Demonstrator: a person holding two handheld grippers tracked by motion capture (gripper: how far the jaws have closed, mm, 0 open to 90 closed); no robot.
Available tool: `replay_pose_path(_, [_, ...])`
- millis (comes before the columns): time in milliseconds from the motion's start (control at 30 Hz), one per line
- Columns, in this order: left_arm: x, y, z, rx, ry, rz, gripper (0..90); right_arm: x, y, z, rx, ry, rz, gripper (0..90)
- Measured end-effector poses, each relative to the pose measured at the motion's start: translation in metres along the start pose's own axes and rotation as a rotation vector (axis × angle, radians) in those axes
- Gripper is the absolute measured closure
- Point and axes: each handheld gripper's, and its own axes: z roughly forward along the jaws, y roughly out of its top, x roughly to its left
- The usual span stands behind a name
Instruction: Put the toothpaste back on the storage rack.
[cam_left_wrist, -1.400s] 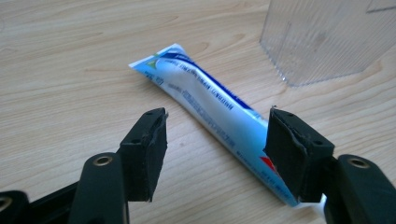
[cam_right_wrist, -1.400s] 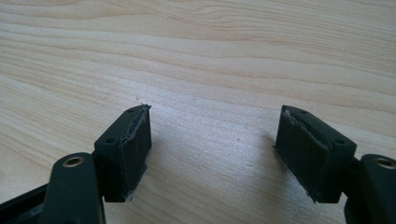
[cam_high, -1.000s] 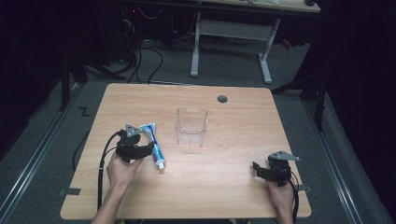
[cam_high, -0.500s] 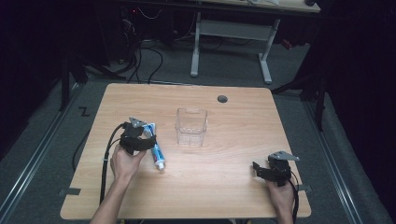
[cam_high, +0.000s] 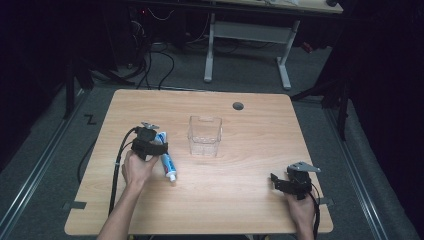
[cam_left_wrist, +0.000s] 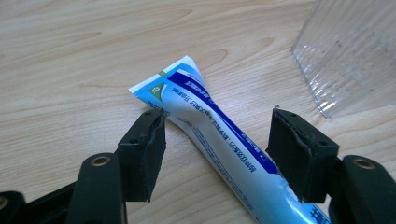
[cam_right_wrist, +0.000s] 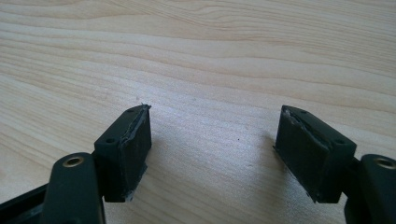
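Observation:
A blue and white toothpaste tube (cam_high: 166, 159) lies flat on the wooden table, its white cap toward the near edge and its crimped end toward the far side. My left gripper (cam_high: 150, 139) hovers over the tube's crimped end, open. In the left gripper view the tube (cam_left_wrist: 219, 140) runs diagonally between the two spread jaws of my left gripper (cam_left_wrist: 217, 156), touching neither pad. A clear plastic box (cam_high: 204, 135) stands empty just right of the tube. My right gripper (cam_high: 282, 182) rests low at the table's near right, open over bare wood (cam_right_wrist: 215, 154).
The clear box's ribbed wall (cam_left_wrist: 350, 56) shows at the upper right of the left gripper view. A round cable hole (cam_high: 238, 106) sits near the table's far edge (cam_high: 200, 92). Cables trail from both grippers off the near edge. A second desk frame stands beyond.
My left gripper has moved forward along the tube toward its crimped far end. The right gripper has stayed in place.

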Motion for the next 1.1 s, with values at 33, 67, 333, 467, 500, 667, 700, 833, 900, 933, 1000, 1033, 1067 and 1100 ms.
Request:
replay_pose_path(33, [0.001,0.000,0.001,0.001,0.000,-0.004,37.2,0.000,0.000,0.000,0.001,0.000,0.001,26.5])
replay_pose_path(67, [0.001,0.000,0.003,0.003,-0.001,-0.007,37.3,0.000,0.000,0.000,0.001,-0.001,0.001,26.5])
replay_pose_path(333, [0.004,0.000,0.015,0.027,0.005,-0.039,38.2,0.000,0.000,0.000,0.001,0.000,0.001,26.5])
replay_pose_path(467, [0.005,0.001,0.019,0.034,0.000,-0.051,38.2,0.000,0.000,0.000,0.000,0.000,-0.001,26.5])
replay_pose_path(500, [0.005,0.001,0.020,0.037,-0.001,-0.051,38.2,0.000,0.000,0.000,0.000,0.000,-0.001,26.5])
replay_pose_path(667, [0.004,0.001,0.026,0.046,-0.003,-0.058,38.1,0.000,0.000,0.000,0.001,0.000,0.002,26.5])
replay_pose_path(700, [0.004,0.001,0.027,0.048,-0.003,-0.057,38.2,0.000,0.000,0.000,0.000,0.001,0.001,26.5])
replay_pose_path(833, [0.002,0.000,0.030,0.057,-0.003,-0.052,38.1,0.000,0.000,0.000,0.001,0.001,0.000,26.5])
replay_pose_path(900, [0.002,0.000,0.032,0.057,-0.001,-0.055,38.1,0.000,0.000,0.000,0.001,0.001,0.000,26.5])
replay_pose_path(933, [0.002,0.000,0.032,0.057,-0.001,-0.057,38.1,0.000,0.000,0.000,0.001,0.001,0.000,26.5])
replay_pose_path(1000, [0.002,0.000,0.034,0.062,-0.002,-0.058,38.2,0.000,0.000,0.000,0.001,0.001,0.000,26.5])
replay_pose_path(1033, [0.002,0.000,0.034,0.064,-0.002,-0.060,38.2,0.000,0.000,0.000,0.000,0.001,0.000,26.5])
replay_pose_path(1067, [0.002,0.000,0.035,0.064,-0.001,-0.061,38.3,0.000,0.000,0.000,0.001,0.000,0.000,26.6])
replay_pose_path(1100, [0.001,0.000,0.035,0.066,-0.003,-0.060,38.5,0.000,0.000,0.000,0.001,0.000,0.001,26.6])
